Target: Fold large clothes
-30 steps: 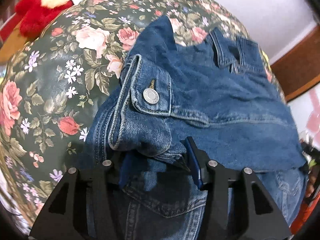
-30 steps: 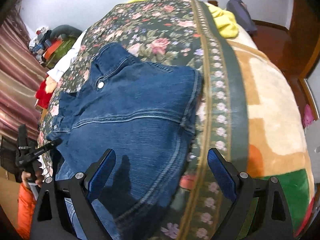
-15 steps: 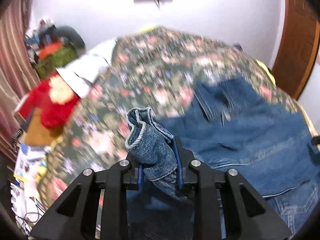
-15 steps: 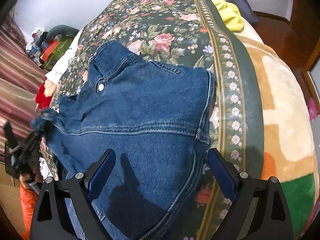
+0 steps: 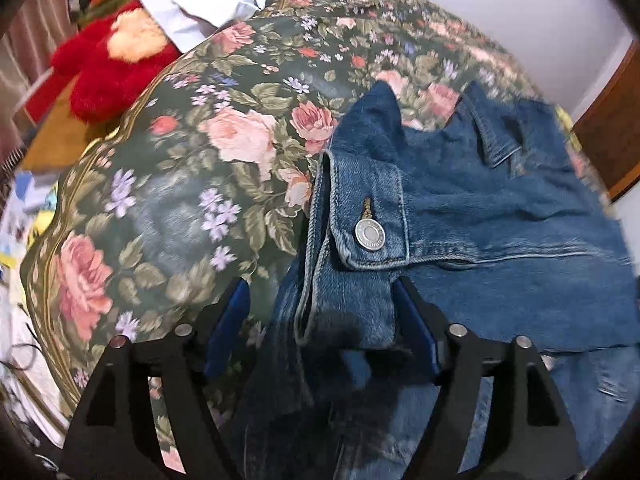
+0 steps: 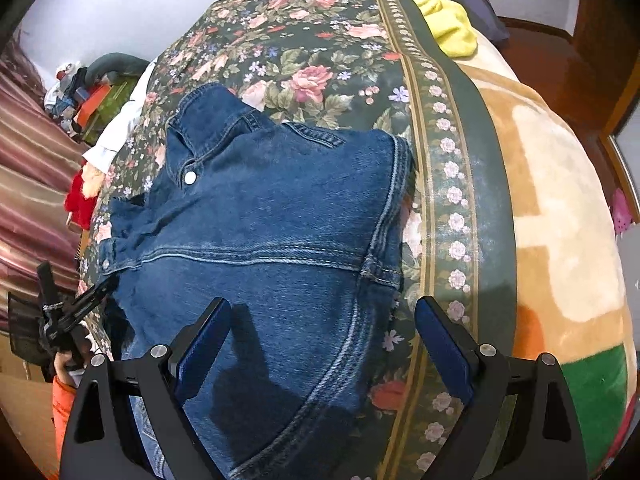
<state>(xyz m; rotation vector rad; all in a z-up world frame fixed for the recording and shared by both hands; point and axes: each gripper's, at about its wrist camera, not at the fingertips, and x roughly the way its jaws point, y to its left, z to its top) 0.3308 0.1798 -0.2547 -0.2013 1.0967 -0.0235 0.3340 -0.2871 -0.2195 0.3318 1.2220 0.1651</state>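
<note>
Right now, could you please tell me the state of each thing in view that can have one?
Blue denim jacket: lying on the bed, sleeve cuff folded onto it, collar flap snapped.
Sleeve cuff: lying between the left claw's fingers, not pinched; button fastened.
Left claw: open, around the cuff.
Right claw: open, above the jacket's lower part, holding nothing.
Floral bedspread: spread flat under the jacket.
</note>
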